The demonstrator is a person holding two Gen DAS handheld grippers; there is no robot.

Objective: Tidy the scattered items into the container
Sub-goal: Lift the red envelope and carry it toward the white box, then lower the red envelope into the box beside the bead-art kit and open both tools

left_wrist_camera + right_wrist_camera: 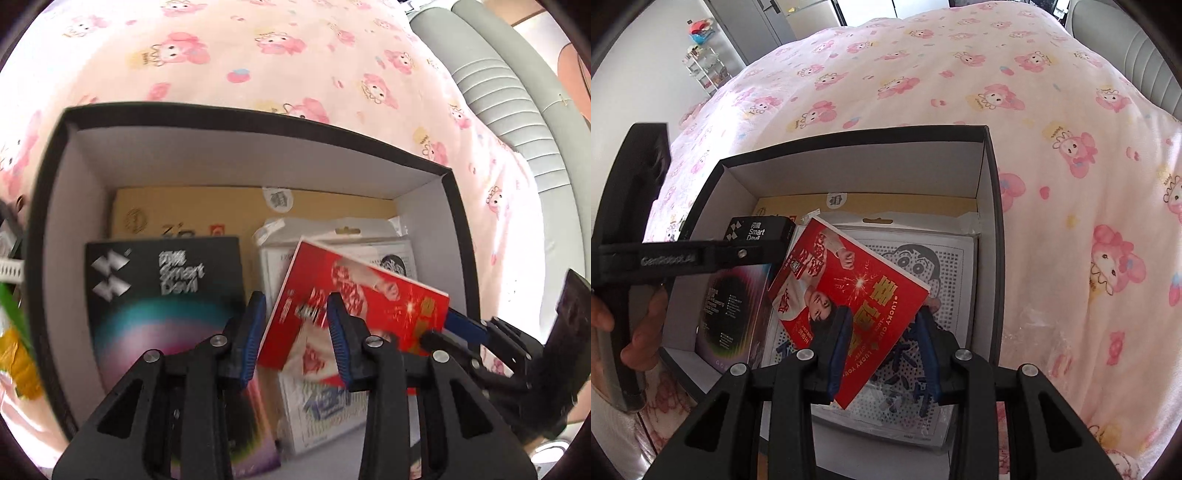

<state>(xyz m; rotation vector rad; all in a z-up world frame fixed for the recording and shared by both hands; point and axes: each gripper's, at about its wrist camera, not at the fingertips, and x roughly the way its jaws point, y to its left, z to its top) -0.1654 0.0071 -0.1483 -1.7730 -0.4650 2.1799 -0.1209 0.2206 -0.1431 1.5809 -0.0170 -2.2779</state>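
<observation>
A black box with a white inside [258, 166] [991, 221] lies open on the pink bedspread. It holds a black "Smart Devil" box [162, 295] [731, 310], a tan flat pack [221, 210] [905, 201] and a white dotted cartoon pack [934, 258] [369, 247]. A red box [354, 295] [857, 280] hangs tilted above the white pack. My right gripper [884, 350] [439, 330] is shut on its near corner. My left gripper [295, 321] [753, 254] stands open over the gap between the black box and the red one, its pads pressing on nothing.
A grey padded headboard [498, 92] runs along the far right of the bed. Green and yellow packets [14, 332] lie just outside the box's left wall. Clear plastic wrap [1038, 321] rests on the bedspread to the box's right. A wire shelf rack [705, 70] stands beyond the bed.
</observation>
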